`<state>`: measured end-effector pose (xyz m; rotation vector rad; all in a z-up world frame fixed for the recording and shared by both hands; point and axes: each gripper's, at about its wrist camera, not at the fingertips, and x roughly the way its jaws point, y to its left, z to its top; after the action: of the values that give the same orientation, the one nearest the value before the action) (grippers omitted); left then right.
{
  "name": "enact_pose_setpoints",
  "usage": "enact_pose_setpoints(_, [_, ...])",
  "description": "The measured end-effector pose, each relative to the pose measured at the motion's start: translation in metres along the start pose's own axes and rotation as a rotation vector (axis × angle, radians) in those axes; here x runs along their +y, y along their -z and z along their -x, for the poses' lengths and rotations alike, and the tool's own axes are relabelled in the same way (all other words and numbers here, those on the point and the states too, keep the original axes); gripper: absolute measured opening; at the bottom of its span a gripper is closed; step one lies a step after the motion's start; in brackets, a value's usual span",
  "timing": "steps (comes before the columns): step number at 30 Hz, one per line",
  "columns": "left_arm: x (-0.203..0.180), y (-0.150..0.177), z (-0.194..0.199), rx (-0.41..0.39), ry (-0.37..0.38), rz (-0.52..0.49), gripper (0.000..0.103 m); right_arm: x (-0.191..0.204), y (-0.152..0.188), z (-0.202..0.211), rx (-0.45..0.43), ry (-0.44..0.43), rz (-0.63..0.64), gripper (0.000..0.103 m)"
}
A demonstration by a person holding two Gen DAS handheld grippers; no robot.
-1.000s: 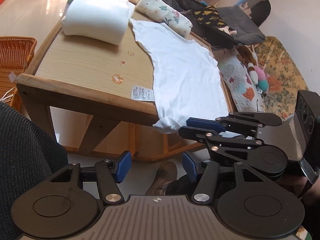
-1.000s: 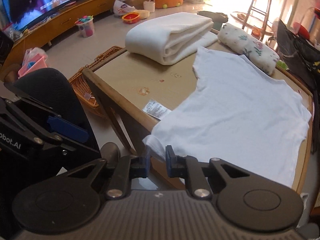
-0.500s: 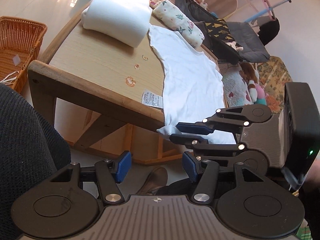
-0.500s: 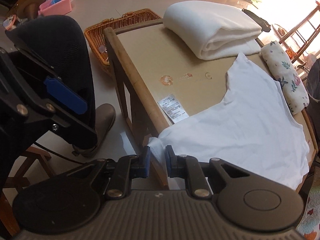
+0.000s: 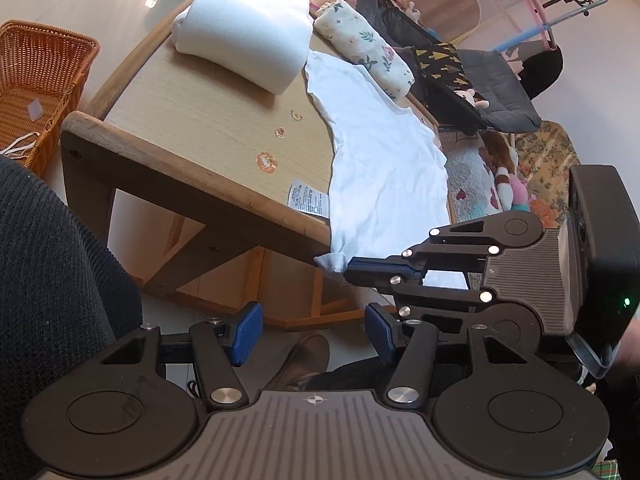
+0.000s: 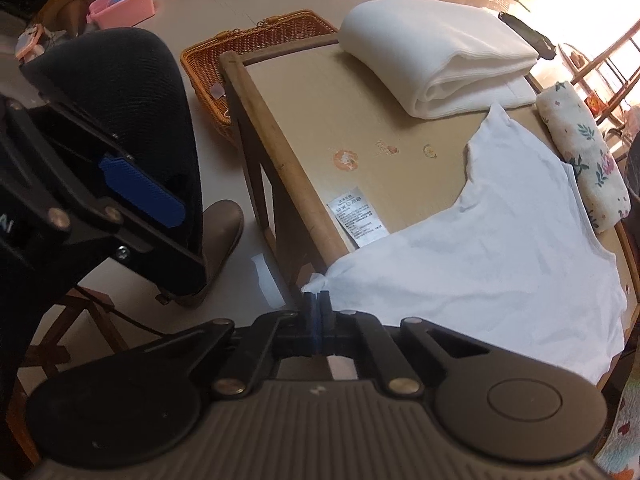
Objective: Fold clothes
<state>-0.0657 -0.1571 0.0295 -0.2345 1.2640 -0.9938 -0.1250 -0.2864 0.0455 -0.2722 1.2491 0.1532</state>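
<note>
R gripper [image 6: 316, 304] was clamped tight on the near corner of the white T-shirt [image 6: 480, 256], where the cloth bunched & hung over the front edge of the wooden table [image 6: 280, 160]; a small tuft stuck up just past the pads. Its jaws had just been closing w/ that corner betw them. L gripper [image 5: 312, 332] was off the table's near edge, fingers apart, nothing betw the blue pads, a brown shoe [image 5: 300, 364] on the floor below. From the L cam the R gripper showed side-on at the shirt corner [image 5: 332, 262]. Rest of the shirt lay spread flat on the tabletop, R side. Just L of it, a white printed label [image 6: 356, 216] at the front rim. Farther back: thick folded white blanket [image 6: 436, 52], & a rolled floral cloth [image 6: 584, 156] beside the shirt's far edge. Wicker basket [image 6: 248, 52] on the floor off the table's L end.
</note>
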Motion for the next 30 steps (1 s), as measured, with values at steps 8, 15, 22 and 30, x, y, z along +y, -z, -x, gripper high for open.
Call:
enact_pose_setpoints(8, [0.001, -0.001, -0.001, 0.005, -0.004, -0.001, 0.058, 0.009, 0.004, 0.009, -0.01, 0.015, 0.101, 0.0])
enact_pose_setpoints(15, [0.0, -0.001, -0.002, 0.008, -0.009, -0.003, 0.058, 0.007, 0.007, 0.012, -0.009, -0.018, 0.097, 0.001])
enact_pose_setpoints(22, [0.0, -0.002, -0.003, 0.015, -0.015, -0.007, 0.058, 0.01, 0.011, 0.013, 0.001, -0.064, 0.094, 0.001])
enact_pose_setpoints(30, [0.0, -0.002, -0.005, 0.02, -0.022, -0.011, 0.058, 0.008, 0.019, 0.009, 0.043, -0.111, 0.081, 0.001])
